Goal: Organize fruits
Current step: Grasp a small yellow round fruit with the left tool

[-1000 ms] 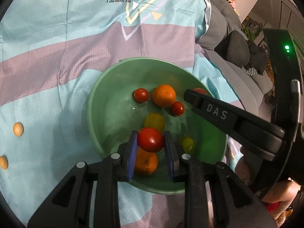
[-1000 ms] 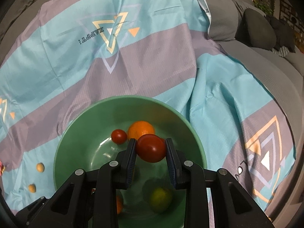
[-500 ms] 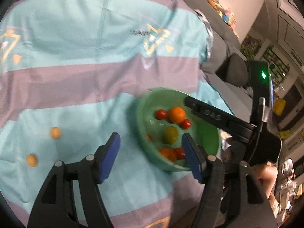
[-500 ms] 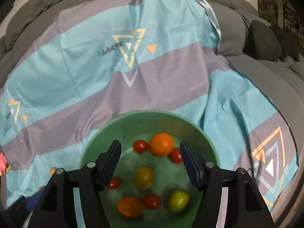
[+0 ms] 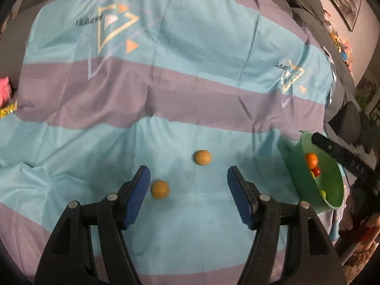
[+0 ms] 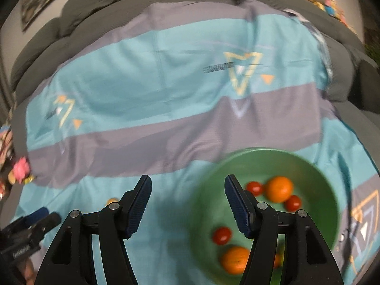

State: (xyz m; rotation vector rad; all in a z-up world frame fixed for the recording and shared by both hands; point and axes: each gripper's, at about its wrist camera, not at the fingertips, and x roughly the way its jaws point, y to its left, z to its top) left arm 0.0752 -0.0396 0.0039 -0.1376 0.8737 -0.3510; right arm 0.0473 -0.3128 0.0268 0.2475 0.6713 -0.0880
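Two small orange-yellow fruits lie on the striped cloth in the left wrist view: one (image 5: 202,157) ahead, one (image 5: 160,189) beside the left finger. My left gripper (image 5: 188,196) is open and empty above them. The green bowl (image 5: 332,185) stands at the far right, holding oranges and tomatoes. In the right wrist view the bowl (image 6: 315,173) sits lower right with an orange (image 6: 279,189), tomatoes (image 6: 222,235) and another orange (image 6: 235,260). My right gripper (image 6: 187,206) is open and empty at the bowl's left rim. One yellow fruit (image 6: 112,200) peeks behind its left finger.
A teal and mauve striped cloth (image 5: 166,95) covers a grey sofa (image 6: 142,2). The right gripper's arm (image 5: 344,159) reaches over the bowl. The left gripper (image 6: 26,232) shows at lower left. Pink and yellow items (image 6: 20,169) lie at the cloth's left edge.
Both grippers let their tomatoes go into the bowl and opened. My left gripper swung left to the two small fruits. My right gripper shifted left, off the bowl's middle.
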